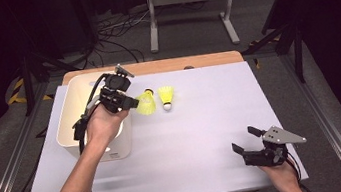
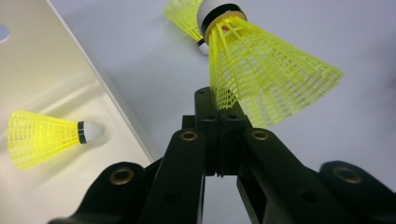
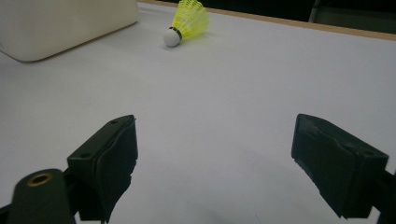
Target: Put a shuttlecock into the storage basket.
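My left gripper [image 1: 134, 102] is shut on the rim of a yellow shuttlecock's skirt [image 1: 146, 103], held in the air just right of the white bin [image 1: 70, 106]. In the left gripper view the jaws [image 2: 217, 100] pinch the mesh skirt [image 2: 266, 70], with the cork end pointing away. A second yellow shuttlecock [image 1: 166, 97] lies on the white table [image 1: 202, 122] close by, also seen as the shuttlecock [image 3: 189, 21] in the right gripper view. A third shuttlecock [image 2: 44, 137] lies inside the bin [image 2: 42, 60]. My right gripper [image 1: 245, 139] rests open near the front right edge, its jaws [image 3: 215, 135] wide apart with nothing between them.
The white bin [image 3: 60, 23] stands at the table's left side. A wooden board edge [image 1: 154, 67] runs along the back of the table. Beyond it are cables and a metal stand [image 1: 190, 2] on the floor.
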Motion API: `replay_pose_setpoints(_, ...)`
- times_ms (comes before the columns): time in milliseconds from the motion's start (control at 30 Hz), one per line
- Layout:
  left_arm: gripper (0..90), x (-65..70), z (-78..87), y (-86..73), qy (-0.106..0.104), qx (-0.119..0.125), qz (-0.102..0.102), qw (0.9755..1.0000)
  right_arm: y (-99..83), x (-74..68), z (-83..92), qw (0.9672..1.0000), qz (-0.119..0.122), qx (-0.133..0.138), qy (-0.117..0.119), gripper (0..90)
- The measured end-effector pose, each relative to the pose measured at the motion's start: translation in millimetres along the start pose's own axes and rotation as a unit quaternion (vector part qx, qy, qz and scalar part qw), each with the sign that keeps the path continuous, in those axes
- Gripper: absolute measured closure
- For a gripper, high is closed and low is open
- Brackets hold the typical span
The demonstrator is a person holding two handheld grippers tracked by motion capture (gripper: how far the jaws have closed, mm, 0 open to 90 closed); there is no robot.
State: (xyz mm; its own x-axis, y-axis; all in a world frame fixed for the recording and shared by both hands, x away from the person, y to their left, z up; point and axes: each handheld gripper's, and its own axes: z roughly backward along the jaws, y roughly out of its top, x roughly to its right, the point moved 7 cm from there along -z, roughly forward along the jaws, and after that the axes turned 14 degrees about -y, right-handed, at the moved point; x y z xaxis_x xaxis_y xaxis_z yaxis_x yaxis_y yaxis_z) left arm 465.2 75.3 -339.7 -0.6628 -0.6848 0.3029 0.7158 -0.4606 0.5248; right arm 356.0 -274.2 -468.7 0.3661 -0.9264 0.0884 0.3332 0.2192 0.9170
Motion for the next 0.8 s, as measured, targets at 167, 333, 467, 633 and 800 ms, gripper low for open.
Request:
replay_pose_setpoints(167, 89.9, -2.5, 4.5, 0.3, 0.003, 0.002, 0.002, 1.0, -0.1, 0.2, -0.1, 1.0, 0.0, 0.0, 0.0, 15.1)
replay_pose_setpoints(333, 89.9, -6.0, 7.9, 0.3, 0.003, 0.004, 0.005, 1.0, -0.2, 0.3, -0.2, 1.0, 0.0, -0.001, 0.0, 15.1)
replay_pose_setpoints(467, 89.9, -10.4, 9.5, 0.0, 0.004, 0.007, 0.011, 0.9999, -0.5, 0.1, -0.4, 1.0, 0.0, -0.002, 0.0, 15.1)
replay_pose_setpoints(633, 89.9, -16.5, 11.7, 0.3, 0.004, 0.009, 0.018, 0.9998, -0.6, 0.5, -0.6, 1.0, -0.001, -0.002, 0.0, 15.1)
replay_pose_setpoints(800, 89.9, -19.2, 12.5, 0.5, 0.001, 0.012, 0.023, 0.9997, -0.5, 0.7, -0.5, 1.0, -0.001, -0.002, 0.0, 15.1)
